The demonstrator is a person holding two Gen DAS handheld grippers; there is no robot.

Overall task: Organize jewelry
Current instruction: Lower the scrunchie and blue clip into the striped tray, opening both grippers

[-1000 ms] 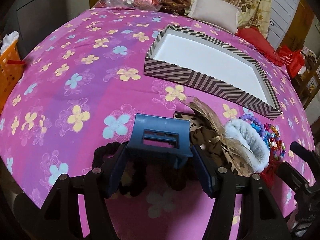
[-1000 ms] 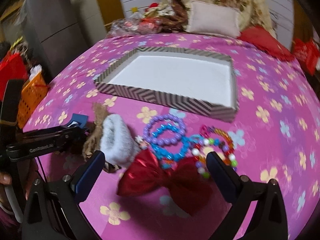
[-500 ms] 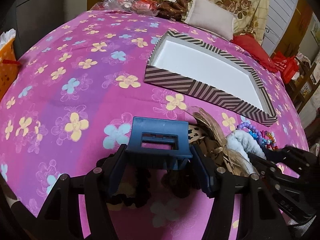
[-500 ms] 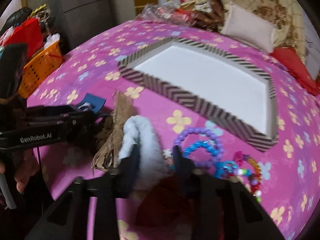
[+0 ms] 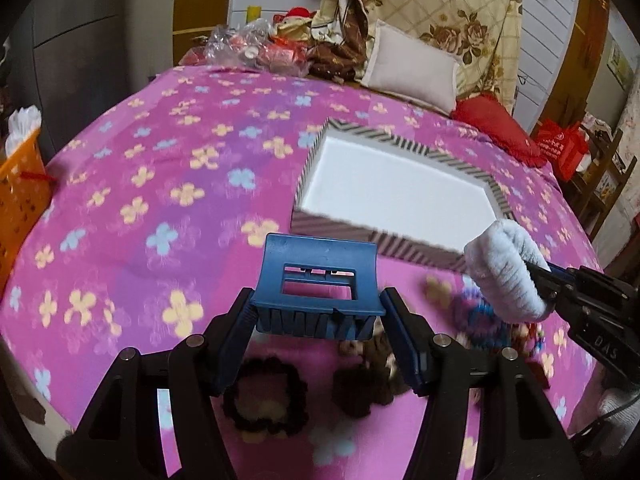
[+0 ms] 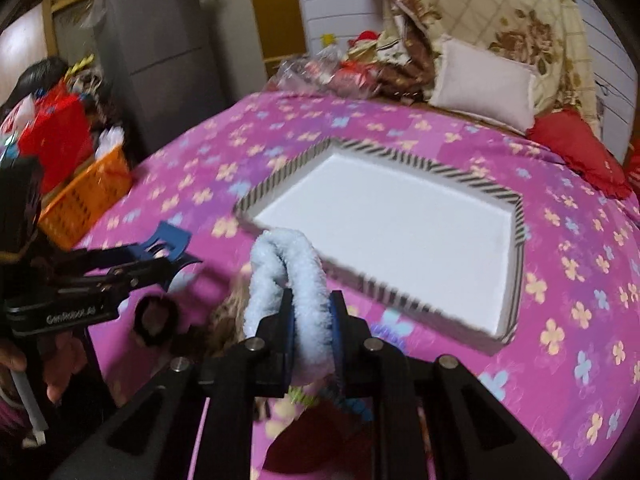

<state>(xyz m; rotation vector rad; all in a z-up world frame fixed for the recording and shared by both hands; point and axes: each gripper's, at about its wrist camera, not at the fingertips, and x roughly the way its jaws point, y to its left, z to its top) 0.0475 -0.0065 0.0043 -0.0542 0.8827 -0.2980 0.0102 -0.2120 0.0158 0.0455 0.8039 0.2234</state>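
Just short of the striped tray's (image 6: 380, 284) near wall, your right gripper (image 6: 310, 316) clamps the fluffy scrunchie (image 6: 292, 272), your left gripper (image 5: 316, 320) the blue clip (image 5: 318, 276), both with the tray straight ahead.

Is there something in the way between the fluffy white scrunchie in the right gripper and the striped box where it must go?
Nothing visible. The right gripper holds the scrunchie above the bedspread, just before the box. Only its low near wall lies between, and its white floor is bare.
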